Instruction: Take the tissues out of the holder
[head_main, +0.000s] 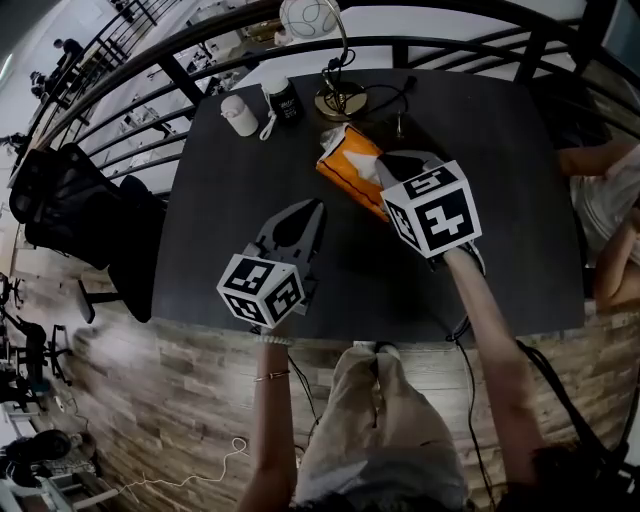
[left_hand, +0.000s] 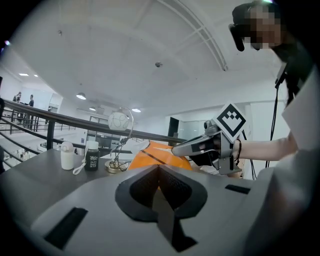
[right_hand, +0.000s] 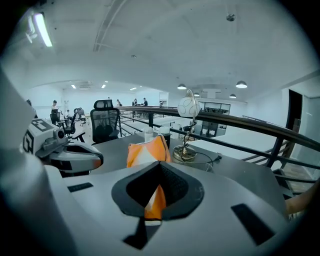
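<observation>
An orange tissue holder (head_main: 350, 165) lies on the dark table (head_main: 240, 200), with white tissue showing at its top (head_main: 372, 172). My right gripper (head_main: 390, 172) is at the holder's near end, jaws shut, and orange and white material is pinched between them (right_hand: 155, 200). The holder rises tilted just beyond those jaws (right_hand: 145, 150). The left gripper view shows the right gripper's tip (left_hand: 175, 148) touching the holder (left_hand: 152, 155). My left gripper (head_main: 305, 212) hovers to the holder's lower left, apart from it, shut and holding nothing (left_hand: 160, 167).
A lamp with a brass base (head_main: 340, 100) and white globe shade (head_main: 308, 20) stands behind the holder, its cable (head_main: 385, 95) trailing right. A white bottle (head_main: 240, 115) and a dark jar (head_main: 283, 100) sit at the back left. A railing (head_main: 150, 60) and a black chair (head_main: 60, 200) stand beyond.
</observation>
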